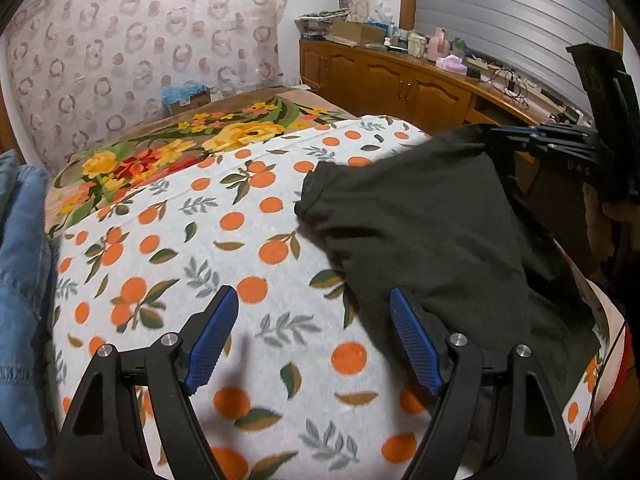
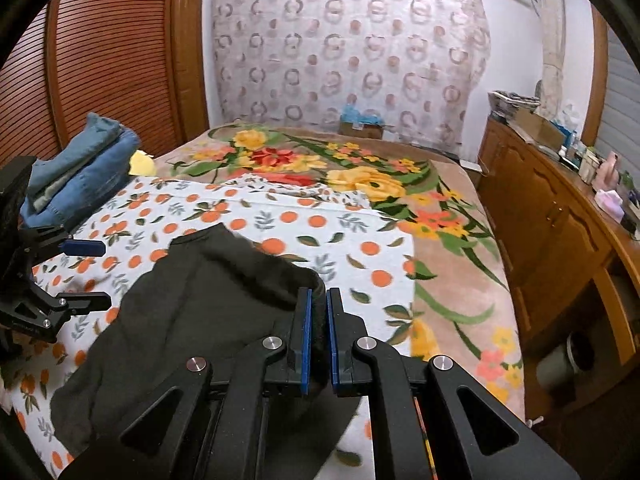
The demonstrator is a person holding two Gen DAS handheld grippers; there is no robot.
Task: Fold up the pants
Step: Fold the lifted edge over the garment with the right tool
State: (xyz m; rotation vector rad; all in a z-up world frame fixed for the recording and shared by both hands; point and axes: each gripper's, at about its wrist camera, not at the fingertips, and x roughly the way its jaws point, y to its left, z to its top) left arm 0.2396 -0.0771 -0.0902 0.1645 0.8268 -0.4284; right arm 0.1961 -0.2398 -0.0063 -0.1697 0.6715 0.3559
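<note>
R gripper (image 2: 319,312) clamped on dark pants (image 2: 200,292) edge, fabric betw pads. L gripper (image 1: 314,320) wide apart, holding nothing (over orange-print blanket (image 1: 180,240)).

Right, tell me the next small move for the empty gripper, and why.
Probably bring the left gripper over to the near edge of the dark pants and close on it. Its fingers stand open over the orange-print blanket, holding nothing, while the right gripper already pinches the fabric alone.
</note>
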